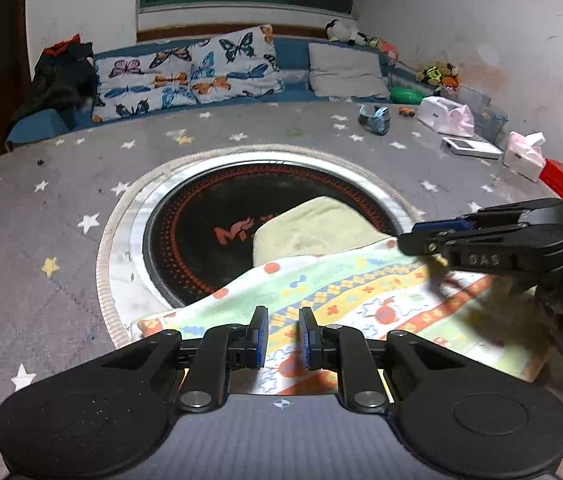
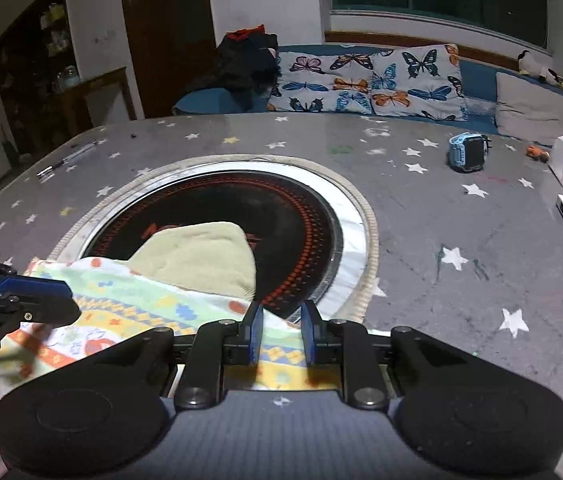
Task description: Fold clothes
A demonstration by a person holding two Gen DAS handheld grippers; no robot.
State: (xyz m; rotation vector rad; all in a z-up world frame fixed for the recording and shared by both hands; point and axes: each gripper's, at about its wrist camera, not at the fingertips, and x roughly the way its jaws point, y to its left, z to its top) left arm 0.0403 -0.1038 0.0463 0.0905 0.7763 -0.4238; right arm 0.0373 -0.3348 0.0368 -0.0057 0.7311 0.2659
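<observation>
1. The star-print table (image 1: 61, 208) carries a round black hotplate (image 1: 201, 240) — my patterned cloth (image 1: 361, 292) covers its near edge, and my own grippers hide the cloth's nearest hem.
2. The cloth's pale green underside (image 2: 201, 256) is turned up over the hotplate.
3. My left gripper (image 1: 284, 338) hovers over the cloth with its jaws parted.
4. My right gripper (image 2: 281, 334) — jaws parted — straddles the cloth's right edge.

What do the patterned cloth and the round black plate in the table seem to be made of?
Patterned cloth: probably soft woven or knitted cotton with a matt printed face; it drapes and creases, and its pale yellow underside looks fuzzy like terry. Round black plate: likely glass or ceramic, glossy, since it reflects light; its printed orange dots suggest a cooktop. The ring around it looks like brushed metal.
</observation>
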